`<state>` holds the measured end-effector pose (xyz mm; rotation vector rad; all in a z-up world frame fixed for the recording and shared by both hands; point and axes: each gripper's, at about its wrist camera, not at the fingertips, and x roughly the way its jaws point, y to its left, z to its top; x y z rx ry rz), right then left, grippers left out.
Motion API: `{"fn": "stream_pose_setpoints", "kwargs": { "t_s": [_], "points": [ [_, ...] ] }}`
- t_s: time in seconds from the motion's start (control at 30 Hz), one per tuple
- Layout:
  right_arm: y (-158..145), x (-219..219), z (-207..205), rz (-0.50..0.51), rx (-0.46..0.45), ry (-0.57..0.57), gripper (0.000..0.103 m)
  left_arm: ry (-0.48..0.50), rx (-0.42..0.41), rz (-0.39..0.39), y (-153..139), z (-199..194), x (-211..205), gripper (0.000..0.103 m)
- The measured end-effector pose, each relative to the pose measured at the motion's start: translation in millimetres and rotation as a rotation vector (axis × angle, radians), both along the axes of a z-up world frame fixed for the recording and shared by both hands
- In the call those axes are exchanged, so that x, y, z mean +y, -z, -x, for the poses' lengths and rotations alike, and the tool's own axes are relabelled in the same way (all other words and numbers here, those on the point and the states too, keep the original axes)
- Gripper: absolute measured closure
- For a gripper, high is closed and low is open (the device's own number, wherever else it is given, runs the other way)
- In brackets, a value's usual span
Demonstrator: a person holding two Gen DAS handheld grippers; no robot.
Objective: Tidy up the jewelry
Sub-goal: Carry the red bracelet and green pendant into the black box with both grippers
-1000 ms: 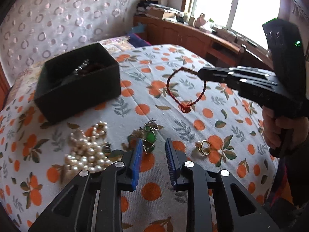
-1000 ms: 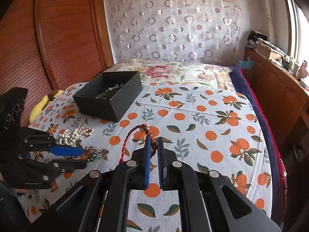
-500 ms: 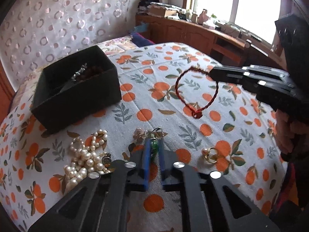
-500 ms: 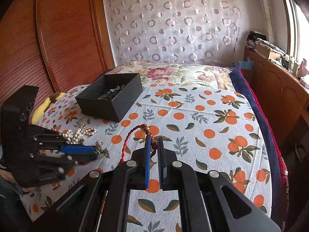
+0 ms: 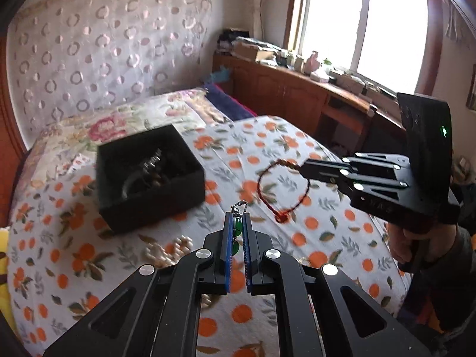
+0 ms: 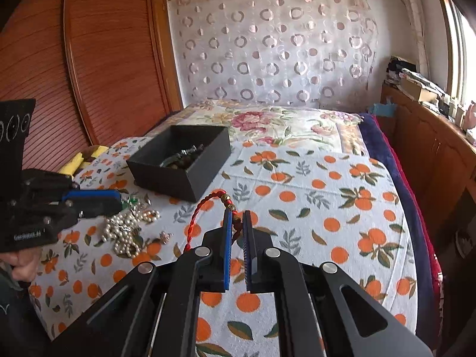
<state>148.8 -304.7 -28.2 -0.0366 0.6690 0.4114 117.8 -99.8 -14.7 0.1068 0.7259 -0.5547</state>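
Legible writing was limited to small white lettering on the side of the left gripper (image 6: 119, 202) body in the right wrist view; it was too small to read with certainty.

The left gripper (image 5: 237, 229) was closed on a green pendant (image 5: 237, 226). The pendant stood upright between the blue pads, its long axis along the fingers, with its metal clasp projecting past the fingertips. It was held clear of the bedspread (image 5: 297, 136).

The right gripper (image 6: 237, 223) was closed on a red cord bracelet (image 6: 202, 208) at its beaded section. The cord loop hung down and to the left of the fingers in the right wrist view. In the left wrist view the loop (image 5: 279, 190) hung below the right gripper (image 5: 303, 168) tips, with its knot lowest.

A black box (image 6: 166, 169), open at the top, sat on the bedspread with dark and metallic jewelry inside. A pearl strand (image 6: 125, 232) lay heaped on the bedspread near the box, below the left gripper.

The surface was a bed covered by a white spread printed with oranges and leaves; a floral cover lay beyond it. A wooden panel (image 6: 104, 59) stood at the left, a circle-patterned curtain (image 6: 273, 44) at the far wall, and a wooden cabinet (image 5: 282, 89) under a bright window (image 5: 363, 23) at the right.
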Motion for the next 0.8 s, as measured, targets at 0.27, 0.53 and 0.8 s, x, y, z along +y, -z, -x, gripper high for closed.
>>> {"fn": "stream_pose_setpoints", "kwargs": {
  "t_s": [0.27, 0.53, 0.8],
  "points": [
    [-12, 14, -7, -0.001, -0.026, -0.032, 0.095, -0.052, -0.043, 0.006, -15, -16, 18, 0.098],
    [-27, 36, -26, -0.009, -0.066, -0.08, 0.095, -0.11, -0.079, 0.011, -26, -31, 35, 0.098],
    [-36, 63, -61, -0.022, -0.093, -0.109, 0.095, -0.157, -0.093, 0.011, -32, -50, 49, 0.098]
  ]
}}
